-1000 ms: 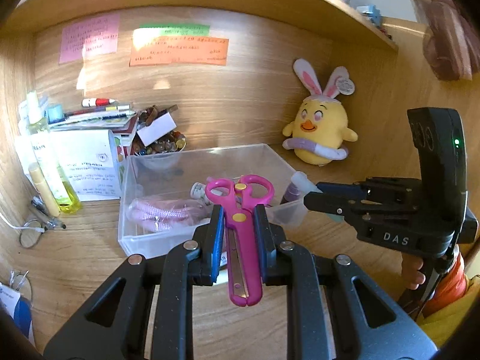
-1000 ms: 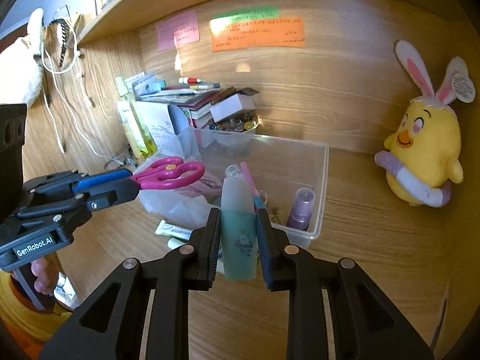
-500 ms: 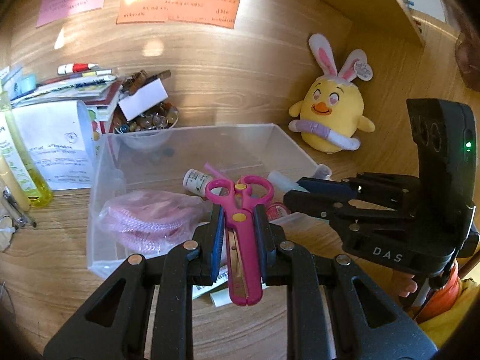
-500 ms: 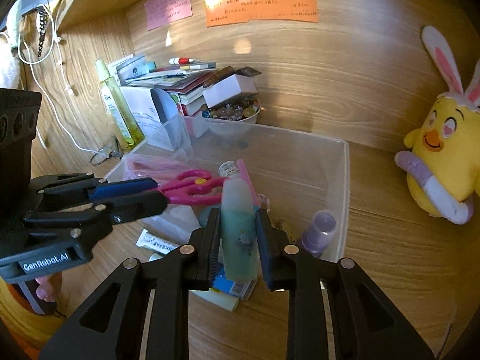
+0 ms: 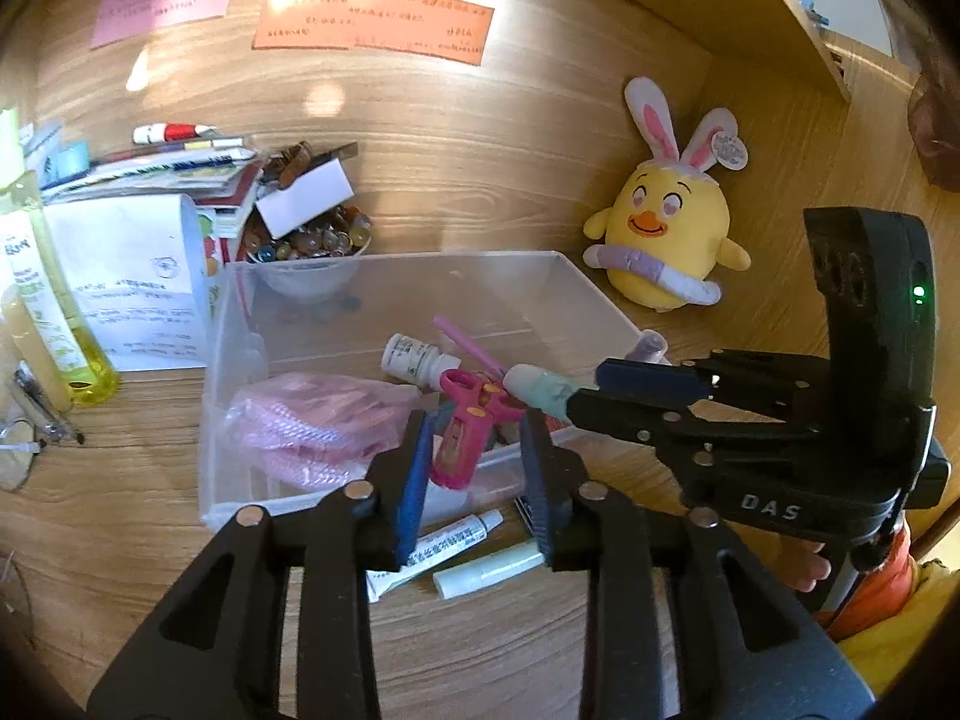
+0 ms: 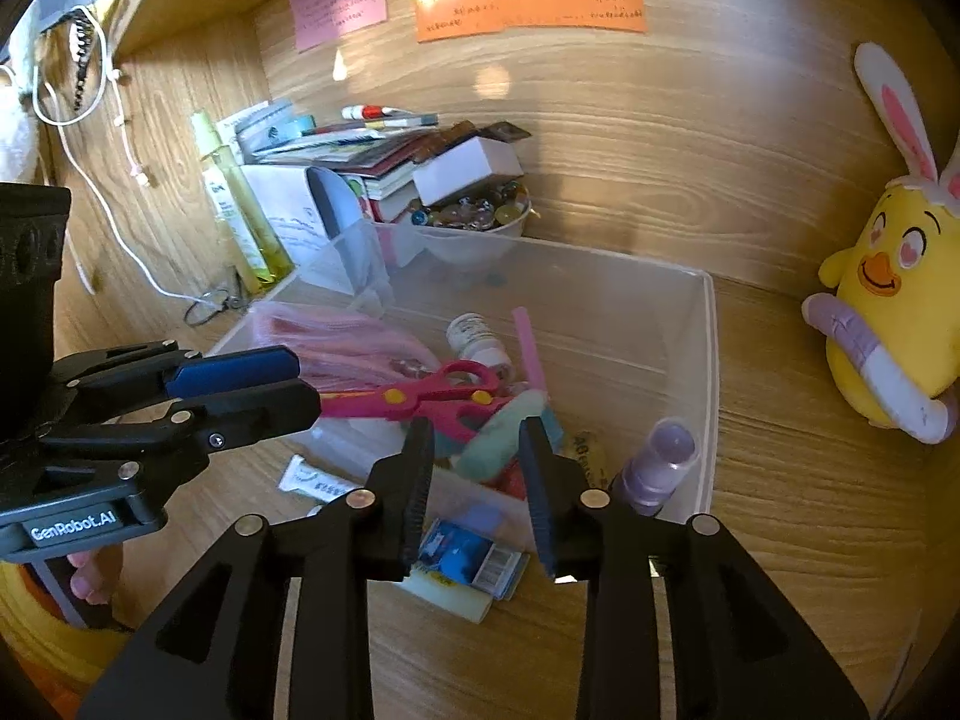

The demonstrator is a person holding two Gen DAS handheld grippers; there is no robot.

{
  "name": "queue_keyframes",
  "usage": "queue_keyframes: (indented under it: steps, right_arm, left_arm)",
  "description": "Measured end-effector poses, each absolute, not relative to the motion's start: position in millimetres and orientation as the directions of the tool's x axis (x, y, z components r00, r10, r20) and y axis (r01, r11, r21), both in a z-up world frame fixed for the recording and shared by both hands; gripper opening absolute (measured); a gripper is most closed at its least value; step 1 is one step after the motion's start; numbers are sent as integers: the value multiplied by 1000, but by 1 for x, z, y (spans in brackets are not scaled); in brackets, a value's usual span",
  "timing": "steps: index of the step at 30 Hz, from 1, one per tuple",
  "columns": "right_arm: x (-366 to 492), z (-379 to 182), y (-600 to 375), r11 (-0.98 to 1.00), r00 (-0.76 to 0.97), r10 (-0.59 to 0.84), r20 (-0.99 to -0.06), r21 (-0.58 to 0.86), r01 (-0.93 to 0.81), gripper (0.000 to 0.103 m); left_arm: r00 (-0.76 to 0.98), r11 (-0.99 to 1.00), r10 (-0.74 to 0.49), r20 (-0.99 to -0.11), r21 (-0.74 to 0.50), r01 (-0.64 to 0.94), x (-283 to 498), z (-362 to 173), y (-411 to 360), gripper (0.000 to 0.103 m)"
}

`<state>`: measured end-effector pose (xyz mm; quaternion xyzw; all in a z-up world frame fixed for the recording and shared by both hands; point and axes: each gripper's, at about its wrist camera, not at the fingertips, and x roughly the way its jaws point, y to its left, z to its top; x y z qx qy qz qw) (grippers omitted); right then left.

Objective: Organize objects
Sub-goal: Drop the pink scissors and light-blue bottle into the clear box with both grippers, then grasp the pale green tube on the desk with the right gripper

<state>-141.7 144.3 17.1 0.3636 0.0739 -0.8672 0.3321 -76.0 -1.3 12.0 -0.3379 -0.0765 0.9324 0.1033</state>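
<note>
Your left gripper opening, pink scissors loose between pads, your right gripper opening, green bottle unclamped, both over clear bin.

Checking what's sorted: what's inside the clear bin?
In the bin: a pink bag, white bottle, pink stick, purple spray bottle, plus pink scissors and a teal bottle dropping in. Anything beneath them is hidden.
</note>
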Motion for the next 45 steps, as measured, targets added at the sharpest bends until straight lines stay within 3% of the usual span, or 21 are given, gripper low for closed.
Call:
queue_keyframes:
  steps: [10, 16, 24, 30, 35, 45]
  right_arm:
    - [-103, 33, 159, -740, -533, -560, -635, 95, 666, 48]
    - [-90, 18, 165, -732, -511, -551, -660, 88, 676, 55]
    - [-105, -33, 150, -731, -432, -478, -765, 74, 678, 55]
    - [-115, -48, 150, -710, -364, -514, -777, 148, 688, 54]
    - [-96, -48, 149, -628, -295, -559, -775, 164, 760, 47]
    - [-93, -41, 130, -604, -323, -543, -776, 93, 792, 44]
  left_arm:
    - [-796, -979, 185, -576, -180, -98, -37, 25, -8, 55]
    - [-749, -985, 155, -644, -164, -63, -25, -3, -15, 59]
    - [-620, -974, 205, -757, -218, -56, -43, -51, -13, 59]
    - [-596, -965, 254, -761, -243, -101, -51, -55, -1, 59]
    - [-585, -964, 264, -767, -235, -127, -53, -57, 6, 58]
    - [-635, -970, 238, -735, -213, -117, -48, -38, -5, 57]
